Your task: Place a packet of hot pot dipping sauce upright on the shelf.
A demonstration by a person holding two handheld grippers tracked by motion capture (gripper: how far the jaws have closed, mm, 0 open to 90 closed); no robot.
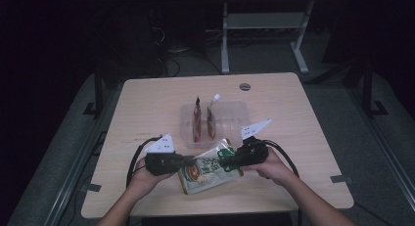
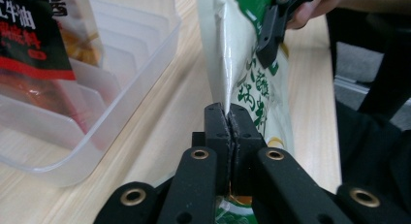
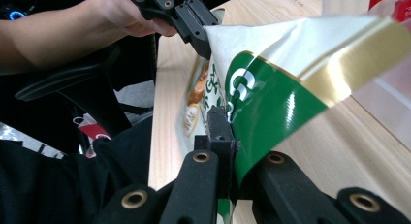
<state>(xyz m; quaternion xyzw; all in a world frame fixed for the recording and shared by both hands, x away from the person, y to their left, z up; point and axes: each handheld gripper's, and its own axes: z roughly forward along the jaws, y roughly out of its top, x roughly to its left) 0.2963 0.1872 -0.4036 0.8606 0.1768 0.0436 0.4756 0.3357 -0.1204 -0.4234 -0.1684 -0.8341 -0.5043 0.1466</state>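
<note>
A: Start on the left. What is the left gripper (image 1: 188, 162) doing?

B: Its 2 jaws are pressed together on the left edge of the green and white snack bag (image 1: 208, 169). From its own camera the pads (image 2: 216, 132) meet with only the thin white seam of the snack bag (image 2: 228, 54) between them.

A: And where does the bag sit?

B: At the near middle of the table (image 1: 147, 103), slung between both hands, just in front of the clear tray (image 1: 235, 113). From above I cannot tell whether its bottom corner touches the wood.

A: Now the right side.

B: The right gripper (image 1: 229, 160) pinches the bag's other edge, jaws clamped with the green panel between them. Its own view shows the fingers (image 3: 220, 129) biting the snack bag (image 3: 271, 93) and the foil curling over them.

A: What does 1 view give that another misses?

B: The high view shows 2 red sauce sachets (image 1: 197, 121) standing upright in the tray's slots. The left gripper view brings 1 sachet (image 2: 36, 44) close, with red and black print, behind the ribbed tray wall (image 2: 121, 83), and it catches the right gripper (image 2: 271, 37) farther off. The right gripper view catches the left gripper (image 3: 196, 32) gripping the far corner.
</note>
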